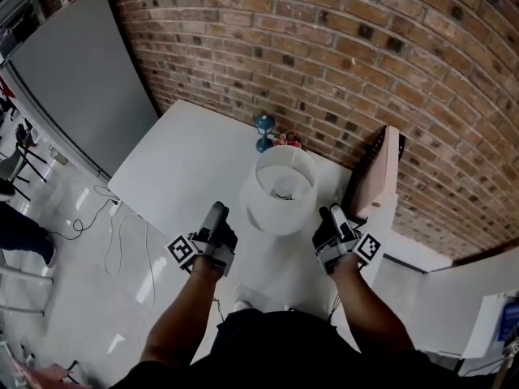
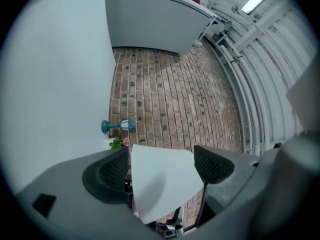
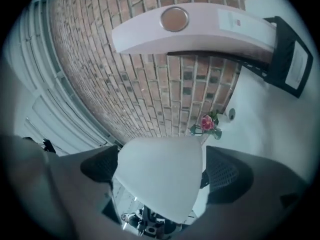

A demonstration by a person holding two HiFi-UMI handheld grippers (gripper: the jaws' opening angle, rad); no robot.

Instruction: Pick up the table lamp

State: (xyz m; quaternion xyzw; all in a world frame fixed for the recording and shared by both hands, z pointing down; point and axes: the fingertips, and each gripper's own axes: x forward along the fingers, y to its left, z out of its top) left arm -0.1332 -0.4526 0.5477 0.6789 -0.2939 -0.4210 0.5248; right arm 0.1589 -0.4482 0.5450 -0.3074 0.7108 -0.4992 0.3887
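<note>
**Approach step.** The table lamp (image 1: 279,189) stands on the white table (image 1: 182,164). The left gripper (image 1: 217,214) and right gripper (image 1: 332,217) flank its shade, jaws spread and clasping nothing. Next move: close in evenly from both sides, grip, then lift. The open-topped shade holds only its bulb fitting. A pink flower (image 3: 207,123) sits behind, its vessel indistinct.

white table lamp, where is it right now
In the head view the white drum-shaded table lamp stands on the white table between the left tool and right tool, in front of the small blue ornament.
</note>
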